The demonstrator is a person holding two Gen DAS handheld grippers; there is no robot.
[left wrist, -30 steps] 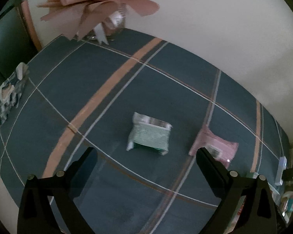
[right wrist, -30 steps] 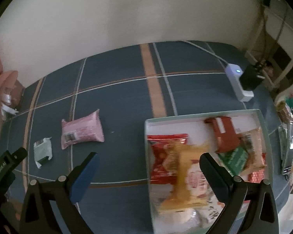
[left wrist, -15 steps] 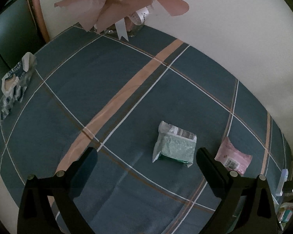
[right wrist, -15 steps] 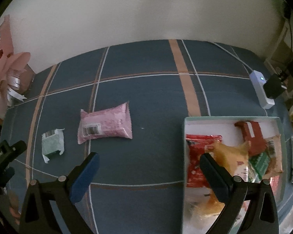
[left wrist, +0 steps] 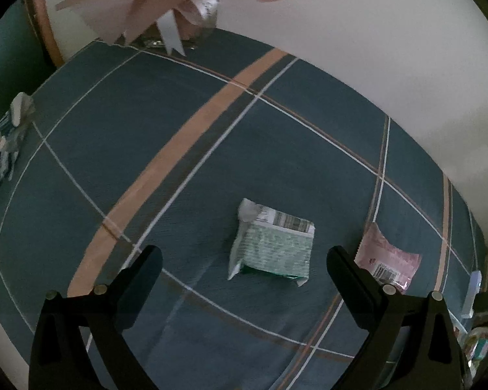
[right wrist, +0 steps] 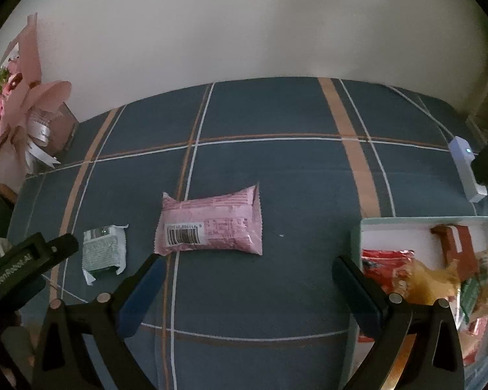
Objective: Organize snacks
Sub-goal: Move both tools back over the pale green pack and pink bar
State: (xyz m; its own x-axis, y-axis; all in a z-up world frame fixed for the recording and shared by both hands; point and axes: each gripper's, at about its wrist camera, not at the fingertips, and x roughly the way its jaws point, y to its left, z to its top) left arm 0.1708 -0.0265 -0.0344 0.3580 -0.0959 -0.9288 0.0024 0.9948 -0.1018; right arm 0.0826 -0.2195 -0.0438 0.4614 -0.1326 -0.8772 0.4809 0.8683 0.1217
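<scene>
A small green-and-white foil snack packet lay flat on the dark blue plaid cloth, barcode end turned away from the left wrist camera, one corner flap curled up. It sat just ahead of the left gripper, whose black fingers stood wide apart and empty, the packet nearer the right-hand one. Just beside it lay a pink crinkle-edged plastic snack pack, barcode up, in front of the right gripper, also spread wide and holding nothing. Farther off on that side stood a pale-rimmed white box already holding red, yellow and green wrappers. A white power strip lay beyond the box, and a pink paper-wrapped bouquet stood at the cloth's far left corner.

By my reading, the step in hand was the approach to the two loose packs, most of the collecting being done. The next move would call for lowering one gripper over its pack, fingers straddling the narrow sides, then closing gently, since the thin foil would likely crumple or slip.
</scene>
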